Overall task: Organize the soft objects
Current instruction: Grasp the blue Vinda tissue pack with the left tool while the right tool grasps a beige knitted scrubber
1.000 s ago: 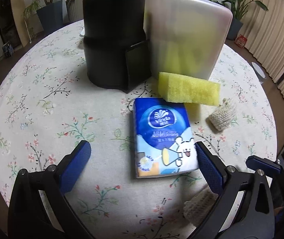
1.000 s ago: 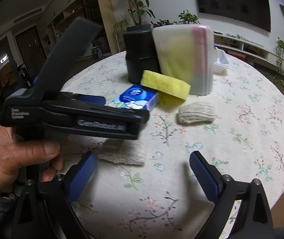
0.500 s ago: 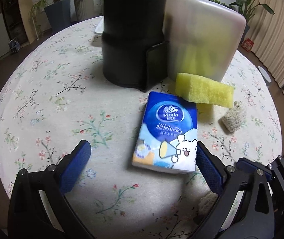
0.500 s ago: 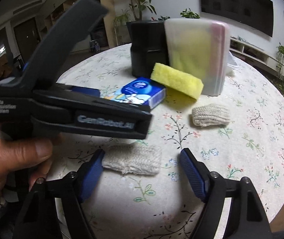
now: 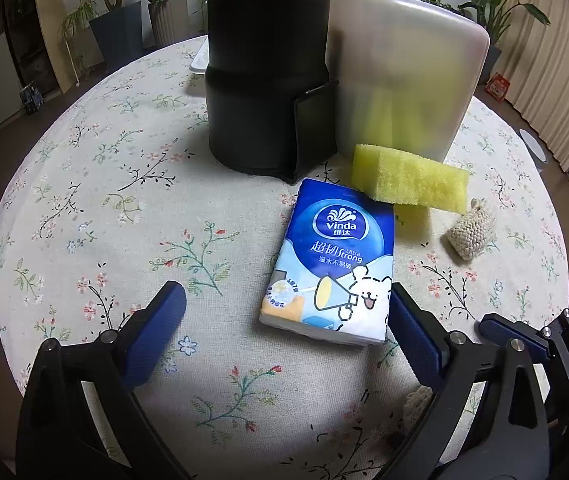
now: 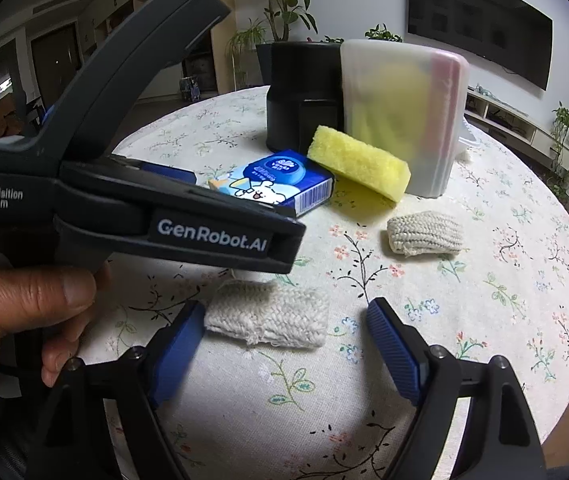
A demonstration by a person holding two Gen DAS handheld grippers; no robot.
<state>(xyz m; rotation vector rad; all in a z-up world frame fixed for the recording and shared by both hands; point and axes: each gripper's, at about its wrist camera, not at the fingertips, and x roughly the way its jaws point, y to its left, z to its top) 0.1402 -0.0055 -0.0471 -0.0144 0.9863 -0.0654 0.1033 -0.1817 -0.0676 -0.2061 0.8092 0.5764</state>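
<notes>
From the left wrist camera we see our left gripper (image 5: 284,316) spread wide above the flowered tablecloth (image 5: 104,208), holding nothing. The blue tissue pack (image 5: 332,264) lies between its fingers, with the right finger (image 5: 408,320) just beside the pack's near corner. A yellow sponge (image 5: 408,180) leans over the pack's far end. Behind them stand a black canister (image 5: 264,80) and a cloudy plastic box (image 5: 400,72), side by side. A small knitted cloth (image 5: 470,232) lies to the right.

From the right wrist camera, our right gripper (image 6: 284,332) is also wide, with a second knitted cloth (image 6: 268,314) between its fingers, close to the left one. The left tool's body, held by our left hand (image 6: 16,304), blocks much of the left side.
</notes>
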